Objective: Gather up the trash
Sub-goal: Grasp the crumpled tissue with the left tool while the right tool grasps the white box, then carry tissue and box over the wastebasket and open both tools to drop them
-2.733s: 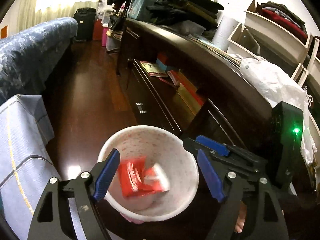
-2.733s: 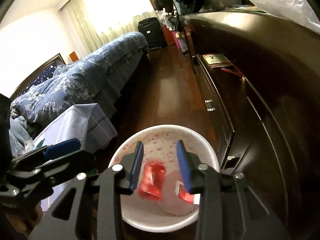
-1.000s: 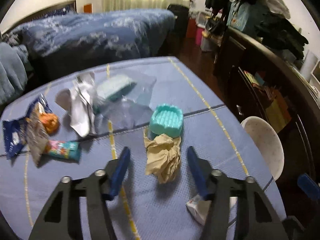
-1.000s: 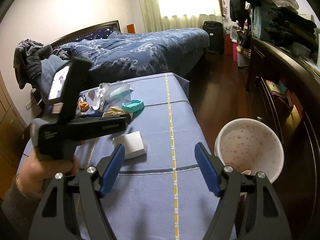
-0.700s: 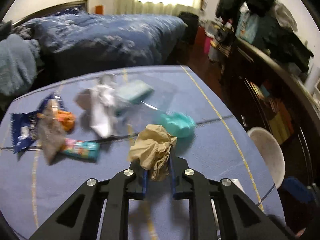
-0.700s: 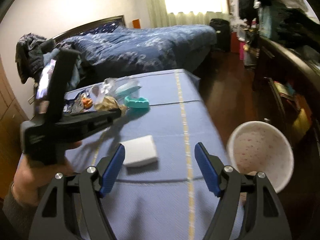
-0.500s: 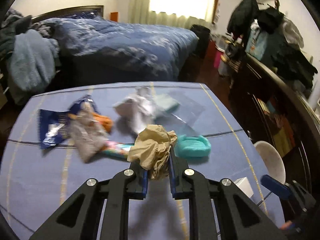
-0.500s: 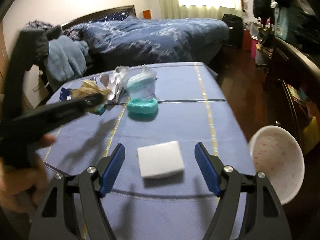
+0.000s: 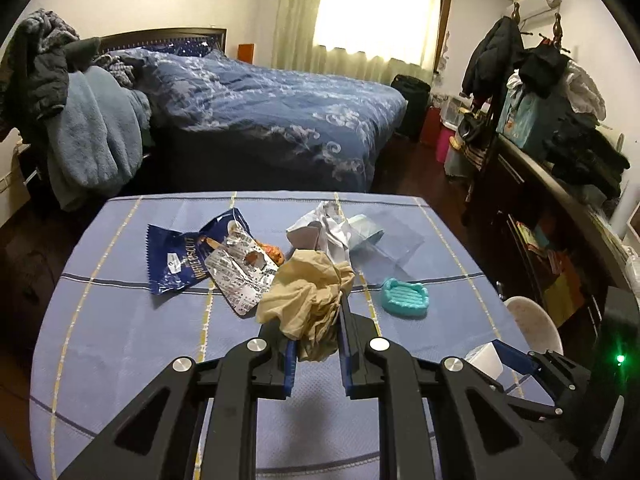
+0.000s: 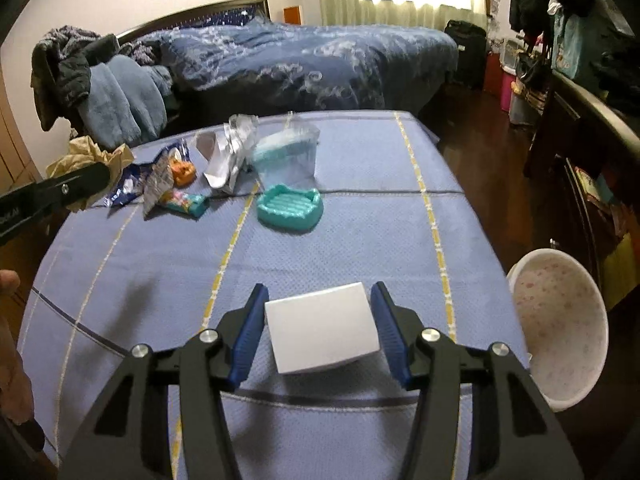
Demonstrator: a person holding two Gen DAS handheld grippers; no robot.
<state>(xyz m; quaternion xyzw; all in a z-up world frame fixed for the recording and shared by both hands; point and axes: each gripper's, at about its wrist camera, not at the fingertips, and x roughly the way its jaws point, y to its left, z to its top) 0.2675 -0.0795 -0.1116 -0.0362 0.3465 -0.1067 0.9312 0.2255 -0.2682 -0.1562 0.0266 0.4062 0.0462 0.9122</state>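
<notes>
The left gripper [image 9: 316,356] stays clamped on a brown paper wad [image 9: 308,300], now lifted clear of the blue tablecloth [image 9: 120,340] — a second ago the wad lay on the cloth beside the teal soap dish [image 9: 405,298] with the jaws wide around it. The right gripper [image 10: 318,334], which hung open above the table then, now sits low with its fingers apart on either side of a white box [image 10: 322,328]; whether the pads touch the box cannot be told.

The white bin [image 10: 560,330] stands on the floor off the table's right edge. Its speckled inside shows only in part, and no contents can be made out from here. The soap dish holds nothing visible.

Trash left on the cloth, at the far end: a blue wrapper [image 9: 180,256], a silver foil pack [image 9: 240,276] lying over it, a crumpled white wrapper [image 9: 324,232] and a clear plastic bag [image 9: 384,240] with a pale teal item inside. In the right view a small colourful packet [image 10: 186,202] lies just beside the foil. A bed [image 9: 260,112] fills the background.
</notes>
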